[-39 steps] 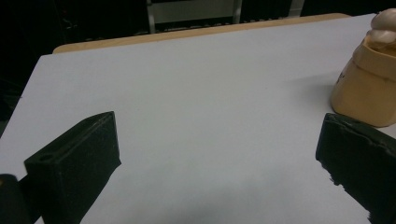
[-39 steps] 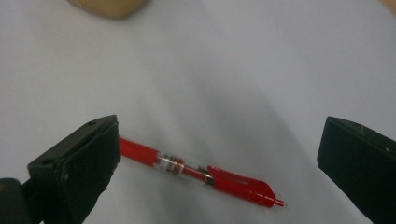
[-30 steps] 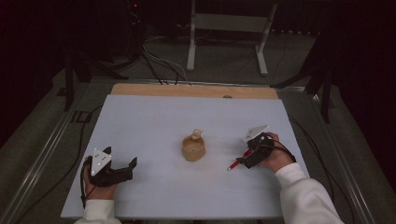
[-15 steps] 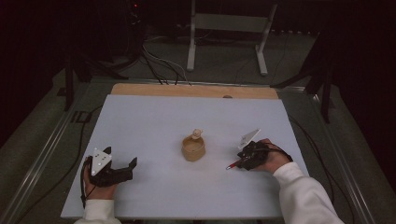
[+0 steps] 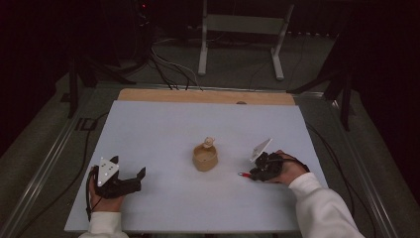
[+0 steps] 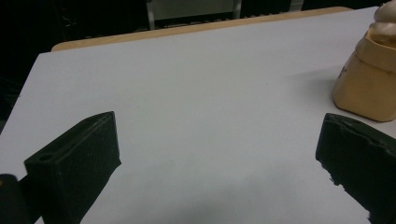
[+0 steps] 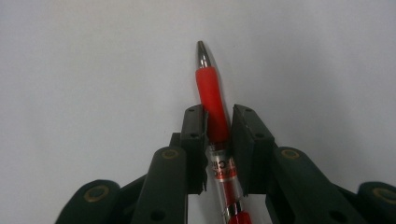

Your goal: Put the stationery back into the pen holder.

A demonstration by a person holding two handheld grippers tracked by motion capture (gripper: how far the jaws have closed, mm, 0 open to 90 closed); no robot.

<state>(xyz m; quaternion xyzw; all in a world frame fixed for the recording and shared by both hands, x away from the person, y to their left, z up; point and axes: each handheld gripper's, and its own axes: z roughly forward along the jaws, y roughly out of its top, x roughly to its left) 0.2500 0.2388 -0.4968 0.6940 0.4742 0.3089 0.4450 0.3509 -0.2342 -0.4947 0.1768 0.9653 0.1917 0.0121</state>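
A tan pouch-like holder (image 5: 205, 157) stands upright at the middle of the pale table (image 5: 163, 124), with a light rounded thing sticking out of its top. It also appears at the right edge of the left gripper view as the holder (image 6: 369, 79). My right gripper (image 5: 251, 174) is to its right, low over the table, shut on a red pen (image 7: 212, 100) whose metal tip points forward past the jaws. The pen's tip (image 5: 241, 174) pokes out toward the holder. My left gripper (image 5: 136, 178) rests at the front left, open, nothing between its jaws.
A wooden strip (image 5: 203, 95) runs along the table's far edge. Beyond it, on the dark floor, stand a white metal stand (image 5: 242, 34) and several cables (image 5: 163, 64). Open table surface lies between the left gripper and the holder.
My right gripper has moved down and left with the pen, closer to the table and the holder. The left gripper has stayed still.
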